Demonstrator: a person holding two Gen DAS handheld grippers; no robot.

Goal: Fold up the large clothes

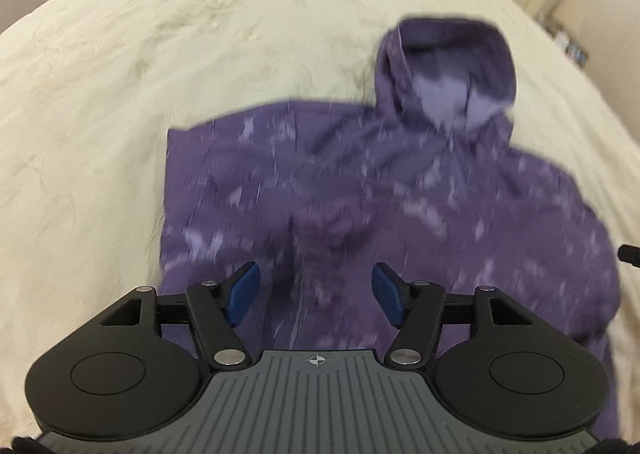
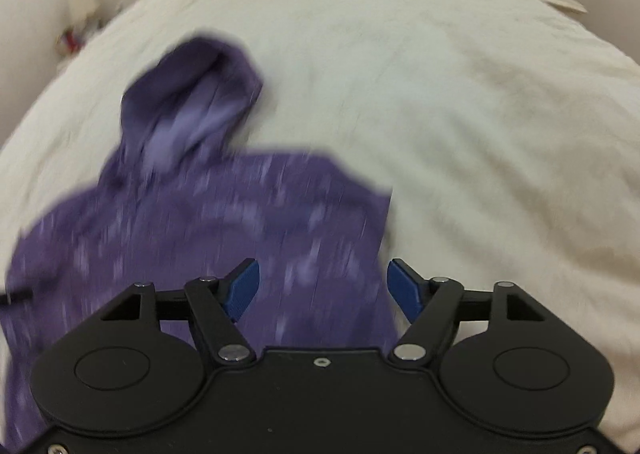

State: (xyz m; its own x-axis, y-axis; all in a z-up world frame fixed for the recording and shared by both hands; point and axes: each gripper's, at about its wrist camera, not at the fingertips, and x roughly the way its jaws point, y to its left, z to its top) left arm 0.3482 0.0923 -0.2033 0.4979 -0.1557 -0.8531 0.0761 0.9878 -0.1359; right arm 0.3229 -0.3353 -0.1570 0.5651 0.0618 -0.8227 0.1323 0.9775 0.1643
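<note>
Both views are smeared with motion blur, so fine detail on the cloth is lost.

From your left wrist camera, the cream bed (image 1: 120,101) fills the left side, its cover faintly wrinkled. At the far upper left, a pale piece of furniture with items on it is cut off by the frame edge. In the middle lies the purple hoodie (image 1: 360,193), spread flat on the bed with sleeves folded in, its hood (image 1: 444,73) pointing away from you. The pale speckles on the cloth are too blurred to read as pattern or shine. Your left gripper (image 1: 316,298) hangs over the hoodie's near part, jaws standing well apart, with nothing between the blue pads (image 1: 244,296). The hoodie's near edge is hidden under the gripper body. At the right edge, a small dark tip pokes in; what it is cannot be told.

From your right wrist camera, the hoodie (image 2: 200,234) sits left of centre, its left part cut off by the frame. Your right gripper (image 2: 324,288) has its jaws wide and empty, over the hoodie's right edge. Bare bed (image 2: 480,113) fills the right. Blurred clutter sits at the far upper right.
</note>
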